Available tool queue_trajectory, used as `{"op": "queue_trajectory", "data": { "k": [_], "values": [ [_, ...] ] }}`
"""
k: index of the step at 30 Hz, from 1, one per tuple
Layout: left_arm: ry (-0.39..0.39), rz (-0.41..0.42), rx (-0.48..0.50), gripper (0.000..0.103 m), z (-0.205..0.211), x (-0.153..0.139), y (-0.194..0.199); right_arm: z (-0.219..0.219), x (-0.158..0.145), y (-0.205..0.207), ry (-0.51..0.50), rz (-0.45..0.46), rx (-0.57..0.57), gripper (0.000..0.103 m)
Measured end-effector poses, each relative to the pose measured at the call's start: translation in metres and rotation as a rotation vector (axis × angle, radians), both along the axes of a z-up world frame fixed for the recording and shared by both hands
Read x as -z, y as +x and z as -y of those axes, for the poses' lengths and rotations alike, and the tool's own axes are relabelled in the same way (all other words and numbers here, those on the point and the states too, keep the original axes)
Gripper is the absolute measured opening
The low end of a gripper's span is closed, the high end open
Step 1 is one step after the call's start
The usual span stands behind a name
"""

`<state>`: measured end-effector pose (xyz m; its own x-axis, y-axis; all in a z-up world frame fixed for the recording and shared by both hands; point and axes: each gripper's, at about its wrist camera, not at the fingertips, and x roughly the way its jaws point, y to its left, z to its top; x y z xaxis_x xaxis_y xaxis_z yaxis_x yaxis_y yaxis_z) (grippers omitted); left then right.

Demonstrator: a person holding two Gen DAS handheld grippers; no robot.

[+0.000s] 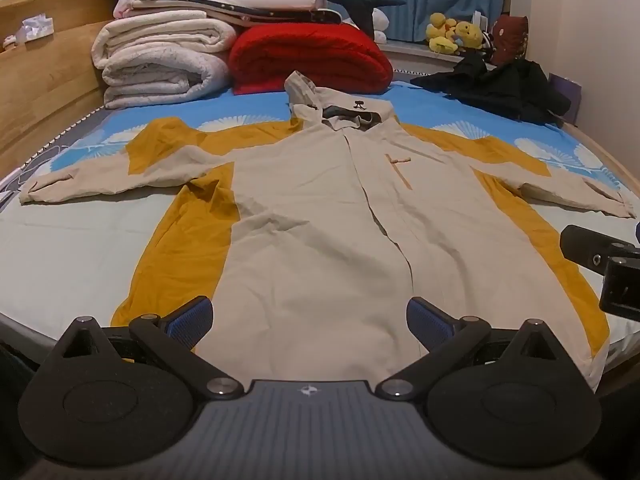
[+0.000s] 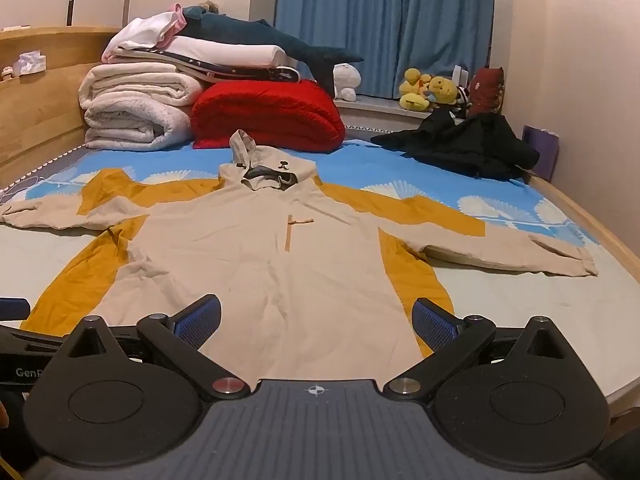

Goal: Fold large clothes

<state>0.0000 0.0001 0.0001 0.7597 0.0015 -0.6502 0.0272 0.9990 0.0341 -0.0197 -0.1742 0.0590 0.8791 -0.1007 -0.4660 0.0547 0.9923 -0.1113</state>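
A beige and mustard-yellow hooded jacket (image 1: 320, 216) lies flat on the bed, front up, both sleeves spread out, hood toward the far end. It also shows in the right wrist view (image 2: 280, 260). My left gripper (image 1: 310, 322) is open and empty, hovering over the jacket's hem. My right gripper (image 2: 316, 320) is open and empty, also over the hem, a little further right. Part of the right gripper's body (image 1: 600, 264) shows at the right edge of the left wrist view.
The bed (image 1: 60, 248) has a grey and blue sheet. Rolled white blankets (image 1: 160, 60) and a red blanket (image 1: 308, 60) are stacked at the far end. A black garment (image 1: 500, 88) lies at the far right. A wooden headboard (image 1: 40, 92) runs along the left.
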Motion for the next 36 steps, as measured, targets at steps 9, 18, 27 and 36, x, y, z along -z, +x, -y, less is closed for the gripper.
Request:
{"op": "queue_trajectory", "data": {
  "k": [9,18,27,36],
  "values": [
    [-0.005,-0.001,-0.006,0.103,0.000,-0.002,0.001,0.000,0.000,0.000,-0.001,0.001,0.000,0.101],
    [-0.004,0.006,-0.010,0.103,-0.004,-0.002,0.000,0.000,-0.001,0.000,-0.003,0.003,0.009,0.101],
    [-0.026,0.046,-0.001,0.103,0.000,-0.005,-0.005,0.001,0.000,0.002,-0.008,-0.009,0.021,0.101],
    [-0.041,0.080,0.016,0.103,0.004,-0.007,-0.008,0.001,0.001,0.002,-0.007,-0.006,0.022,0.101]
  ]
}}
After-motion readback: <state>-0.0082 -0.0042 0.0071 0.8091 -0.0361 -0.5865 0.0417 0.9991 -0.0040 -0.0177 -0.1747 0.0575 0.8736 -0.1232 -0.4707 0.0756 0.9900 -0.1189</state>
